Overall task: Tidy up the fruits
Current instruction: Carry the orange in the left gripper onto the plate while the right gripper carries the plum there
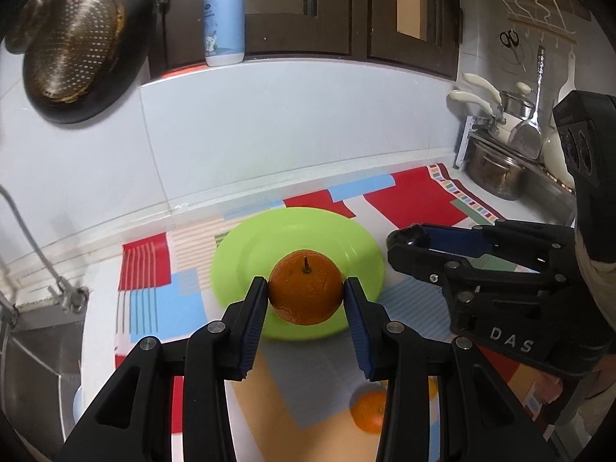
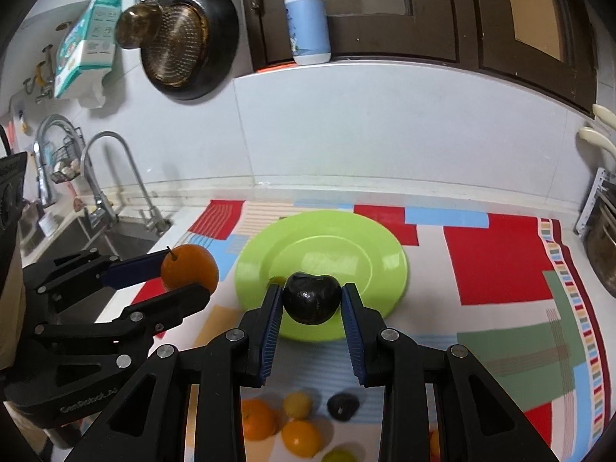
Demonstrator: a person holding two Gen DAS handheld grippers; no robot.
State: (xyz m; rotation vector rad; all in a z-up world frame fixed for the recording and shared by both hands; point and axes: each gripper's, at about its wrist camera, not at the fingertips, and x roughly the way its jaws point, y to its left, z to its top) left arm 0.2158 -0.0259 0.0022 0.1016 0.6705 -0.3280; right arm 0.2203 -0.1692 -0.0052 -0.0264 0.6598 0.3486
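Both grippers are loaded: left gripper (image 1: pixel 305 300) is clamped on an orange (image 1: pixel 305 292) and right gripper (image 2: pixel 312 304) on a dark fruit (image 2: pixel 312 300), each hanging over the near rim of the green plate (image 2: pixel 385 269), which looks bare. My worry is the round fruit rolling off the shallow plate if I let go too high, or the two grippers clashing, since they sit close side by side. Loose fruits (image 2: pixel 296 423) lie on the patterned mat (image 2: pixel 500 261) below; sink (image 2: pixel 96 238) left, pots (image 1: pixel 496 177) right, neither in my way.
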